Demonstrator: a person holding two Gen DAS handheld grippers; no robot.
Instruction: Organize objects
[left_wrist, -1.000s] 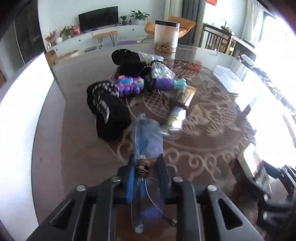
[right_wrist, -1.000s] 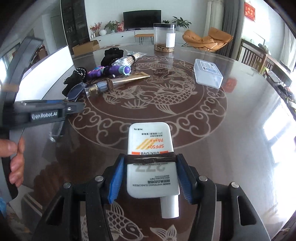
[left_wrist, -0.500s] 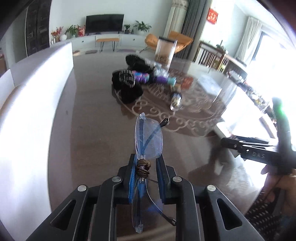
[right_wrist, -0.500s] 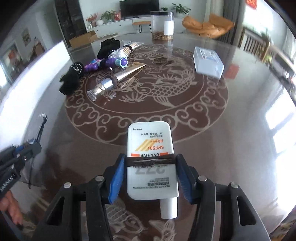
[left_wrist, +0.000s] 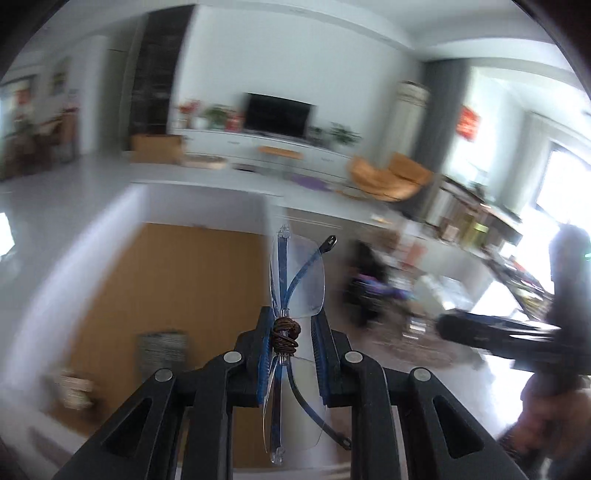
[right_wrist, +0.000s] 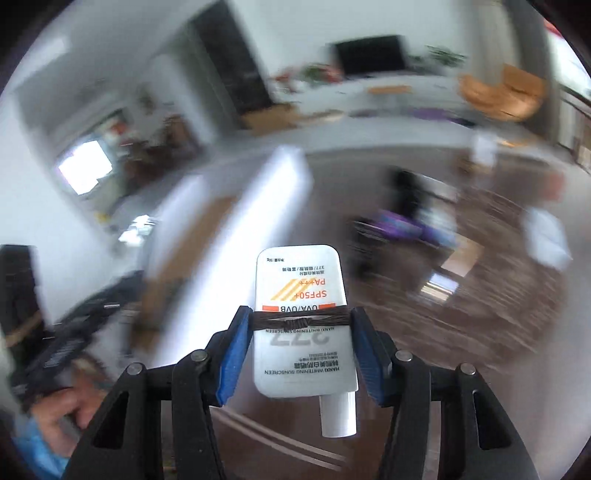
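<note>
My left gripper (left_wrist: 291, 314) is shut on folded rimless glasses (left_wrist: 297, 273) with blue arms, which stand edge-up between the pads. It hangs above a white-walled box (left_wrist: 207, 206) with an orange-brown floor. My right gripper (right_wrist: 300, 314) is shut on a white sunscreen bottle (right_wrist: 301, 291), cap towards the camera, with a dark band across it. In the right wrist view the same white box (right_wrist: 258, 206) lies ahead and to the left. Both views are blurred by motion.
A grey object (left_wrist: 162, 347) and a pale one (left_wrist: 74, 391) lie on the box floor. On the brown patterned table (right_wrist: 517, 302) remain black items, a purple toy (right_wrist: 399, 225) and a clear case (right_wrist: 546, 236). A hand (left_wrist: 546, 417) holds the right gripper's handle at the right.
Both grippers have risen and swung left, away from the table's middle toward the white box. The glasses and the sunscreen bottle stay gripped as before.
</note>
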